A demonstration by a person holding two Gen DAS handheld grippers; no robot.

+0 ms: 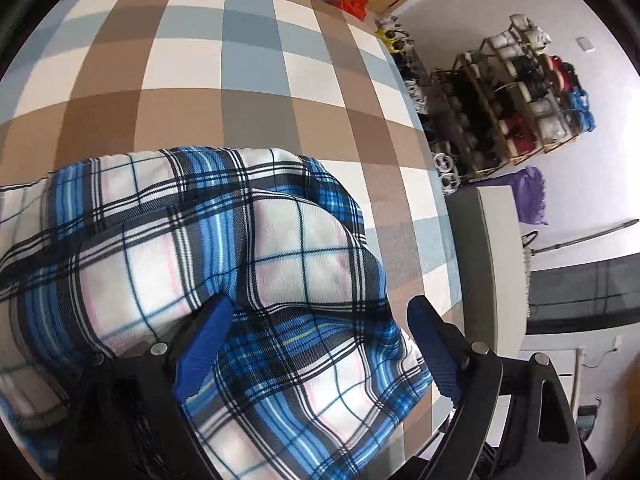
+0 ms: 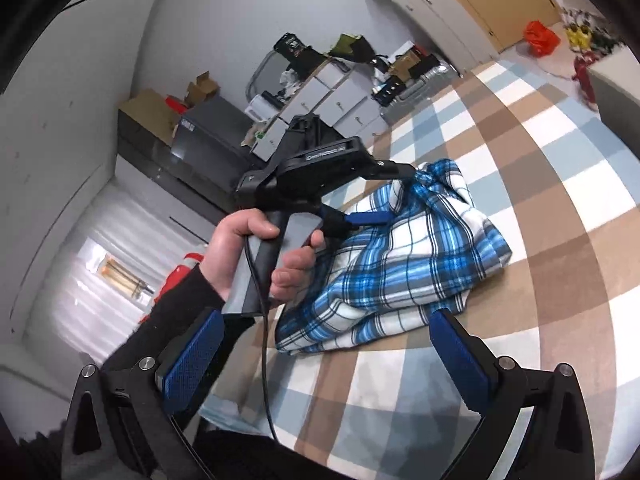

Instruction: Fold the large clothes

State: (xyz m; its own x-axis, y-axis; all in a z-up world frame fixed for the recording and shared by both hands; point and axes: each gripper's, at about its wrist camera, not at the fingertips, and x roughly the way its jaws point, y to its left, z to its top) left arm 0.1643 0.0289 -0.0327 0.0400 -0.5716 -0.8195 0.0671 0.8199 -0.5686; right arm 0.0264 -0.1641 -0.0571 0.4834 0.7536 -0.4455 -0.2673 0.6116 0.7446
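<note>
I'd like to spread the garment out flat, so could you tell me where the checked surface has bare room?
Beyond the plaid garment the checked surface lies bare up to the red bag, and also between garment and right gripper. The shoe rack side is crowded.

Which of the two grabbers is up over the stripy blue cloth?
The left gripper. It hangs over the blue plaid garment with jaws open, while the right gripper waits lower down, over the checked cover.

garment [image 1: 224, 248] blue/wht/blk plaid | bedcover [image 1: 248, 80] brn/wht/lt-blue checks | gripper pads [image 2: 188, 364] blue
</note>
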